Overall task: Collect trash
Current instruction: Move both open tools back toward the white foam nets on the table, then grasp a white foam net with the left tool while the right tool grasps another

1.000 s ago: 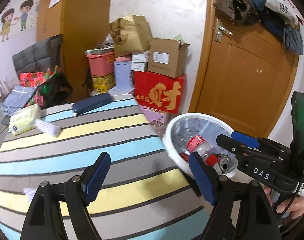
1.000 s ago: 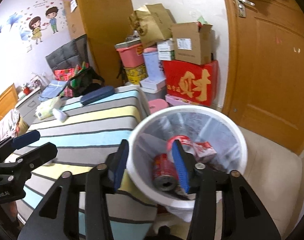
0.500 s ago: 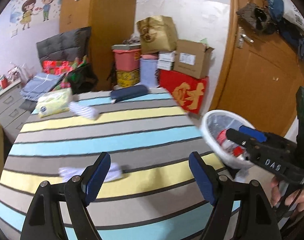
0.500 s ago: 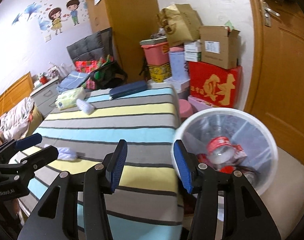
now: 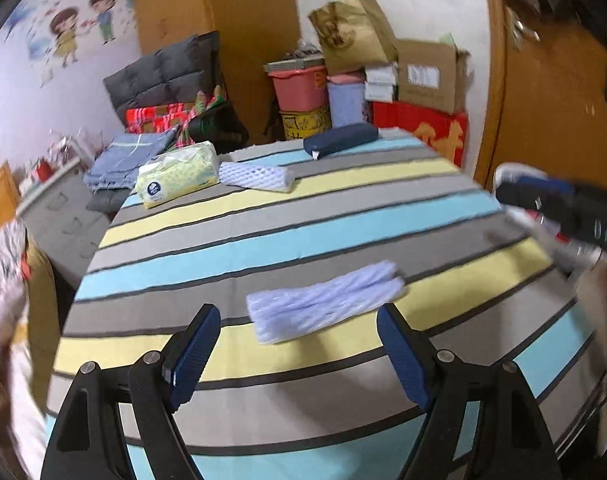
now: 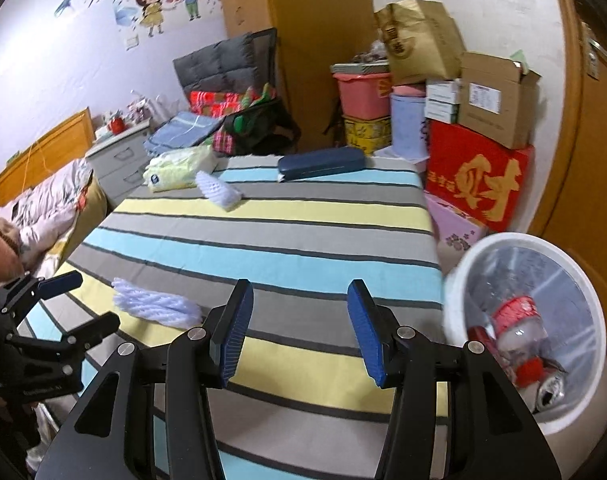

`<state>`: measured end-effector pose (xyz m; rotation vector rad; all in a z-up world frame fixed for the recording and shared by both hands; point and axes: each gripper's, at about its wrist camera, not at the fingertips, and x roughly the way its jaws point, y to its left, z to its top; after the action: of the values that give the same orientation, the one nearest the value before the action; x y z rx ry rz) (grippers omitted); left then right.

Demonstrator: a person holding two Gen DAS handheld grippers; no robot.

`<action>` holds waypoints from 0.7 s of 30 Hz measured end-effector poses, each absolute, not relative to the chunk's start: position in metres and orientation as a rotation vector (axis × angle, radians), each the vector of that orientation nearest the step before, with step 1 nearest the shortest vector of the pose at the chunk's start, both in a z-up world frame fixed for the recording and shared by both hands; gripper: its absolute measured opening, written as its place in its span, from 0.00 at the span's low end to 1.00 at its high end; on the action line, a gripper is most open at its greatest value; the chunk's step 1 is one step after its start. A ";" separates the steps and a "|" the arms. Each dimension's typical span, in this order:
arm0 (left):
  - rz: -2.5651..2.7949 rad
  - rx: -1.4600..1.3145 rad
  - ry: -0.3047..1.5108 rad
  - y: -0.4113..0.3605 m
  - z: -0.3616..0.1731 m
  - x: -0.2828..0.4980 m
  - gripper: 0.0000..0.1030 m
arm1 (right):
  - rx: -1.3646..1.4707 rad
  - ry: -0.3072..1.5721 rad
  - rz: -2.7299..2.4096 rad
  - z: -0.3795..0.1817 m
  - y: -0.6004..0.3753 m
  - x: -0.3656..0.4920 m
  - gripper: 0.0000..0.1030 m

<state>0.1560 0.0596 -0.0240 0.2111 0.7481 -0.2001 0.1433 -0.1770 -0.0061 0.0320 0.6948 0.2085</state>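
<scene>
Left claw [image 5: 297, 354] gapes empty just short of the foam net [image 5: 323, 300] lying near the bench's [image 5: 263, 240] front edge. It should straddle the net's middle, though blur hides its thickness. Right claw [image 6: 299, 332] is likewise parted, beside the bin [image 6: 459, 280].

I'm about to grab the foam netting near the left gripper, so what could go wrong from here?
1. The near white foam net sleeve looks soft and light; the open left gripper may nudge it away.
2. The white trash bin stands off the striped tablecloth, beside the right gripper; carrying across risks dropping.
</scene>
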 end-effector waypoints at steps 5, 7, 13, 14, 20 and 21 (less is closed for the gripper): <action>-0.250 0.270 0.771 0.058 -0.037 0.172 0.78 | 0.020 0.718 0.230 -0.011 -0.163 0.155 0.49; -0.268 0.295 0.776 0.056 -0.042 0.179 0.78 | 0.021 0.728 0.237 -0.012 -0.160 0.159 0.49; -0.314 0.503 0.751 0.035 -0.057 0.197 0.78 | -0.004 0.744 0.241 -0.015 -0.151 0.175 0.49; -0.307 0.543 0.760 0.030 -0.062 0.199 0.78 | -0.004 0.747 0.240 -0.015 -0.151 0.179 0.49; -0.358 0.482 0.806 0.028 -0.067 0.220 0.78 | 0.000 0.758 0.249 -0.014 -0.148 0.199 0.49; -0.348 0.440 0.823 0.032 -0.067 0.227 0.77 | 0.002 0.761 0.247 -0.015 -0.150 0.202 0.49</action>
<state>0.2265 0.0320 -0.0669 0.4403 0.8231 -0.3478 0.2020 -0.1498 -0.0150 0.0019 0.7607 0.2469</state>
